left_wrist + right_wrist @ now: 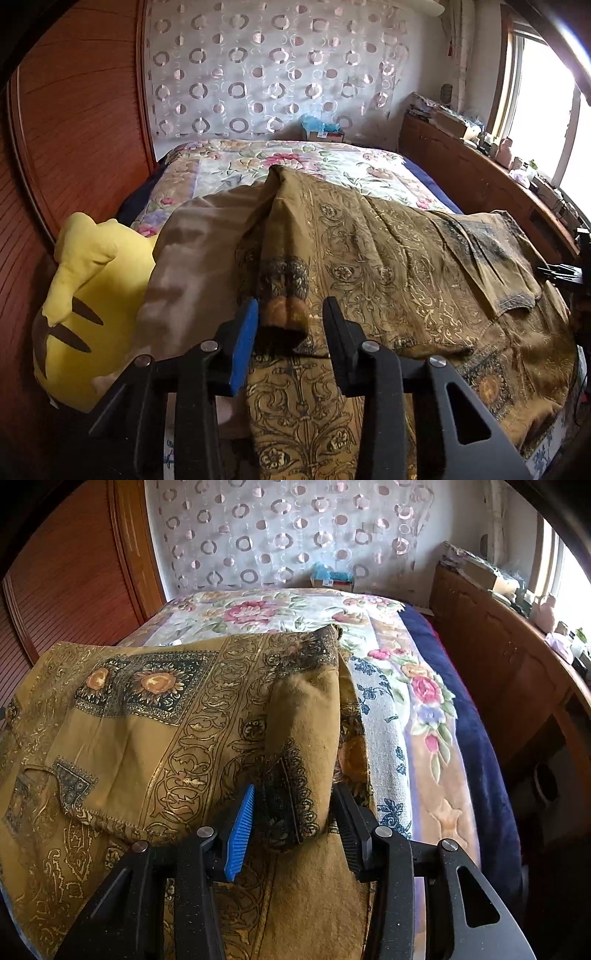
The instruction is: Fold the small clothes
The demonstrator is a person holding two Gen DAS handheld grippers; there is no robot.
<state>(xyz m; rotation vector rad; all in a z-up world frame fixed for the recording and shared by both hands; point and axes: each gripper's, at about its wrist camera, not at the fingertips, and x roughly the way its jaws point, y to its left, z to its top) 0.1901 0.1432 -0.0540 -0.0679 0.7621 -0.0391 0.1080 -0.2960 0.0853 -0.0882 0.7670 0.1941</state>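
left wrist: left gripper (290,314) parted, a bunched fold of the garment (369,251) between the pads, blue pad (242,347) on the left, black on the right; can't tell if the fold is pinched. garment spread over the bed (258,162), mustard with gold scrollwork, plain underside turned up at left. yellow plush (85,295) just beside it on the left. window (546,110) at right, cabinet (461,162) below it.

right wrist: right gripper (295,812) parted, raised ridge of garment (166,709) between the pads; grip unclear. garment lies on the near left of the bed (417,686), flower panels up. blue blanket (461,701) along the bed's right edge. dotted curtain (288,528) behind.
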